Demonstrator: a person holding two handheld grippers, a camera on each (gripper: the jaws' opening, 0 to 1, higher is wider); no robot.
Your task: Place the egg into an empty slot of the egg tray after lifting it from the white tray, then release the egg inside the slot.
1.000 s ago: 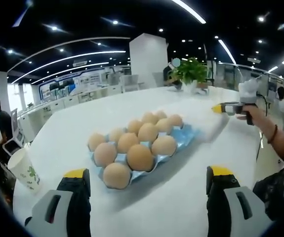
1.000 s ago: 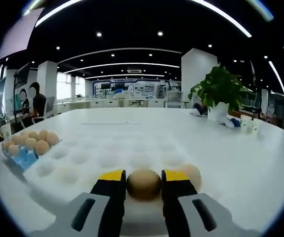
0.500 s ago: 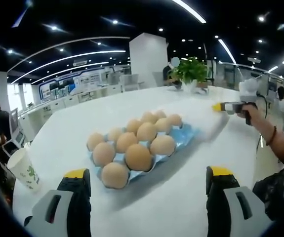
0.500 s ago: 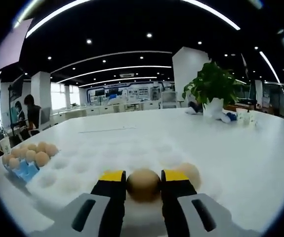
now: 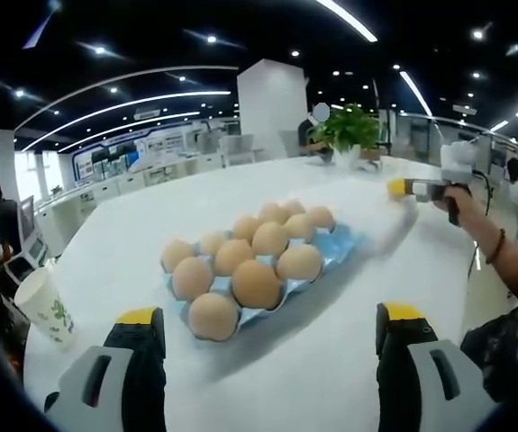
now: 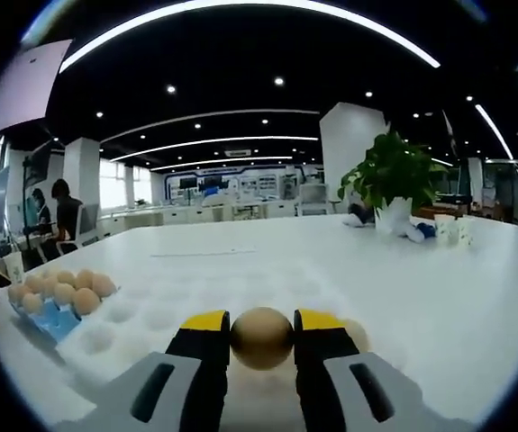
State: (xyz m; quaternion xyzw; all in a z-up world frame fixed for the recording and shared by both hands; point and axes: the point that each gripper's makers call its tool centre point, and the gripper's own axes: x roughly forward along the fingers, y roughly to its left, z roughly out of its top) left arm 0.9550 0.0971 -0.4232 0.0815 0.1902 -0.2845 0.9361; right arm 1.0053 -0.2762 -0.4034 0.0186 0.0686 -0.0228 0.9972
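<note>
Right gripper (image 6: 261,328) clamps a brown egg (image 6: 261,337) between its yellow-tipped jaws, above the white tray (image 6: 150,315), whose round hollows spread beneath; a second egg (image 6: 359,331) sits just right of the jaws. Left gripper (image 5: 263,328) is spread wide and holds nothing, over the white table (image 5: 331,378). Ahead lies the blue egg tray (image 5: 335,247), nearly full of matte tan eggs, with a paper cup (image 5: 47,310) to its left and a potted plant (image 5: 349,133) beyond.
</note>
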